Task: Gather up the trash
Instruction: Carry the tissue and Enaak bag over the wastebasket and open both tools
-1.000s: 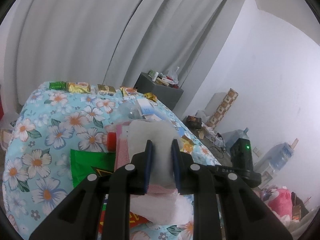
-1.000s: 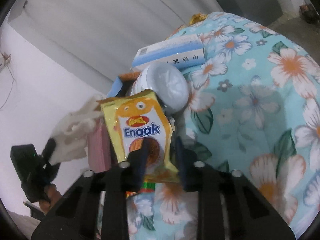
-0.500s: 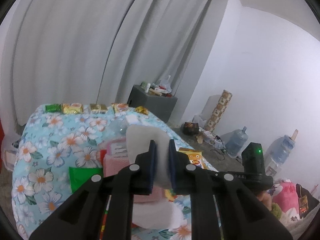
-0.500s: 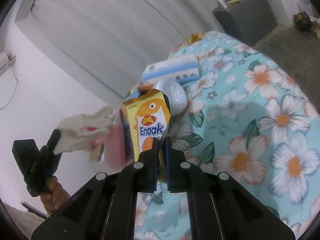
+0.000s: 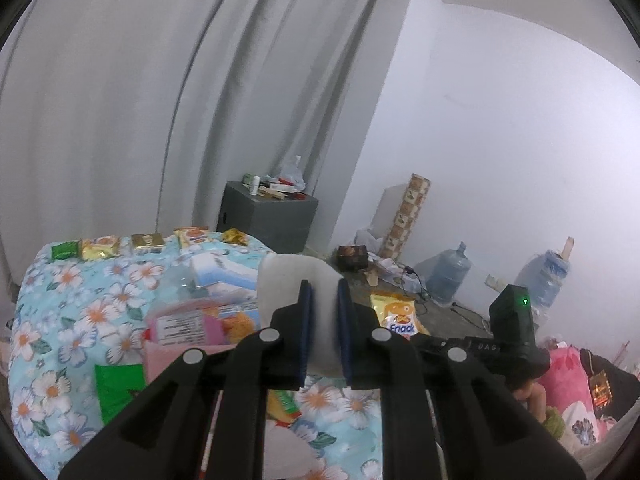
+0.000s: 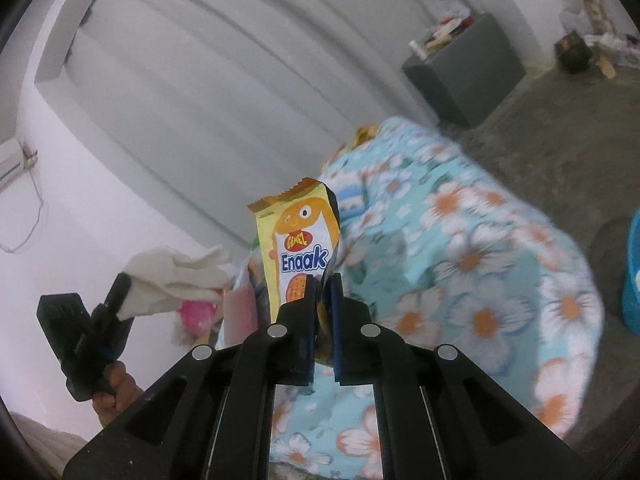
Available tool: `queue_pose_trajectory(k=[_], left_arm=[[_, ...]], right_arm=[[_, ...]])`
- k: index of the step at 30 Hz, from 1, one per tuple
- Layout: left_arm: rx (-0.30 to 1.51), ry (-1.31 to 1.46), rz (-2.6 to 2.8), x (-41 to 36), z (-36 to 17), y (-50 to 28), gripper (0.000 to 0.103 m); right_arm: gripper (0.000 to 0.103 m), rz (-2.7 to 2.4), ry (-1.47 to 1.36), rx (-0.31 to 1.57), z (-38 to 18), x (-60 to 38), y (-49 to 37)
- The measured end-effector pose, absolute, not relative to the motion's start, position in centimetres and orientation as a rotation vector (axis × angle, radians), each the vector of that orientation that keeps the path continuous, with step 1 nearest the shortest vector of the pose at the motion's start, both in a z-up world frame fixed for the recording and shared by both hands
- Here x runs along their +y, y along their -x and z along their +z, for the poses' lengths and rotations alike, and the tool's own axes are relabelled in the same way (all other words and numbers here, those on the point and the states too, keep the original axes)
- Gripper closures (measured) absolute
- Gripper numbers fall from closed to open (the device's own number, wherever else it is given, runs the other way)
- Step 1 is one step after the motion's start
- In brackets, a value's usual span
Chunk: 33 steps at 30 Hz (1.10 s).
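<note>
My left gripper [image 5: 323,300] is shut on a crumpled white tissue [image 5: 288,280] and holds it above the floral table. The tissue also shows in the right wrist view [image 6: 172,272], in the left gripper at the far left. My right gripper [image 6: 322,284] is shut on a yellow Enaak snack packet [image 6: 298,240], lifted clear of the table. The packet also shows in the left wrist view [image 5: 396,314]. More trash lies on the table: a pink packet [image 5: 180,328], a green wrapper [image 5: 118,380] and a blue-white box [image 5: 220,274].
A floral cloth covers the table [image 5: 60,320]; several snack packets [image 5: 100,248] line its far edge. A grey cabinet [image 5: 266,216] stands behind it. Water jugs [image 5: 448,272] stand on the floor at the right. A blue bin's edge [image 6: 632,276] shows at the far right.
Both grippers have risen and pulled back from the table. The right gripper closed on the snack packet and lifted it. The left gripper keeps the tissue.
</note>
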<state>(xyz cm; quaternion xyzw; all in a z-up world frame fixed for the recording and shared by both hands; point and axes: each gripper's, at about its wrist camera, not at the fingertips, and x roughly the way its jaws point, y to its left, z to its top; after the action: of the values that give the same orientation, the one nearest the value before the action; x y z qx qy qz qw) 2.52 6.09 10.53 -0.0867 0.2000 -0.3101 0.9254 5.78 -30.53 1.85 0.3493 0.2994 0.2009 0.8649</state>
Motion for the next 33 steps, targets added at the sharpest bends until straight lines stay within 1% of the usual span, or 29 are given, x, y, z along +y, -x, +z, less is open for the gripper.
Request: queue_pose_trajectory(k=[11, 15, 21, 26, 29, 33], left_arm=[[0.536, 0.178, -0.762, -1.0, 10.8, -5.9, 0.091], [0.587, 0.129, -0.837, -6.1, 10.5, -7.2, 0.091], [0.691, -0.02, -0.929, -16.2, 8.6, -8.8, 0.091], [0.768, -0.162, -1.019, -25.2, 6.4, -10.5, 0.091], [0.814, -0.252, -1.07, -31.0, 4.2, -11.8, 0.091], [0.898, -0.353, -1.12, -39.0, -0.3, -13.5, 0.091]], right_arm=[[0.098, 0.203, -0.819, 0.555, 0.6, -39.2, -1.9], [0.098, 0.038, -0.79, 0.548, 0.1, -41.7, -0.8], [0.098, -0.22, -0.743, 0.588, -1.7, -45.4, 1.2], [0.098, -0.342, -0.81, 0.6, -4.2, -49.1, 2.5], [0.098, -0.425, -0.9, 0.607, -6.7, -52.0, 2.8], [0.097, -0.509, -0.965, 0.62, -9.2, -54.9, 2.9]])
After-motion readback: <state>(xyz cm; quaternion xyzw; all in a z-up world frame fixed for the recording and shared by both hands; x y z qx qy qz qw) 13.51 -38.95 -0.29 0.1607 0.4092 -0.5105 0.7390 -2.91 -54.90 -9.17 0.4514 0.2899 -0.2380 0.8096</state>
